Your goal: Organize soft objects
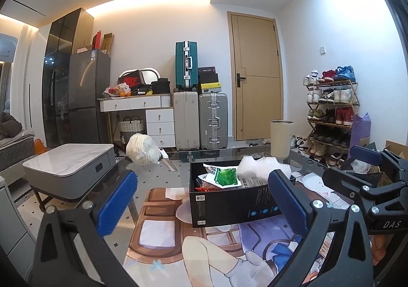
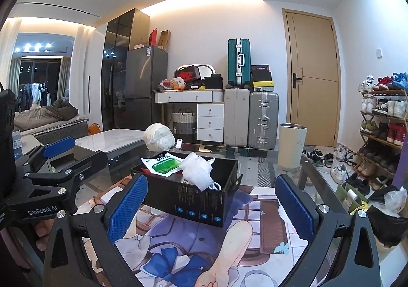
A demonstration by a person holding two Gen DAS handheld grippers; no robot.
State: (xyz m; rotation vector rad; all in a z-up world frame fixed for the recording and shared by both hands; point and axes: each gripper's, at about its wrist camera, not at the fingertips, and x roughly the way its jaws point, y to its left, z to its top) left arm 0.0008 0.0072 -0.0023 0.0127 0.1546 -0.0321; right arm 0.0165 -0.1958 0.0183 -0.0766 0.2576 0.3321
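**Both claws released, box dead ahead**

Directly ahead of our left gripper (image 1: 201, 200) and right gripper (image 2: 211, 202), both spread wide and holding nothing, the black box (image 2: 193, 197) sits on the printed mat (image 2: 257, 213), its long axis slanting away rightward. White foam wrap (image 2: 197, 172) and a green pouch (image 2: 163, 165) lie inside. We judge neither hand clearly nearer.

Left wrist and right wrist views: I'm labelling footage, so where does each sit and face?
Left wrist: on the left tongs, facing the black box; right tongs at its right edge.
Right wrist: on the right tongs, facing the same box; left tongs and fingers at left.
Shared: box, cream tumbler, suitcases, door.
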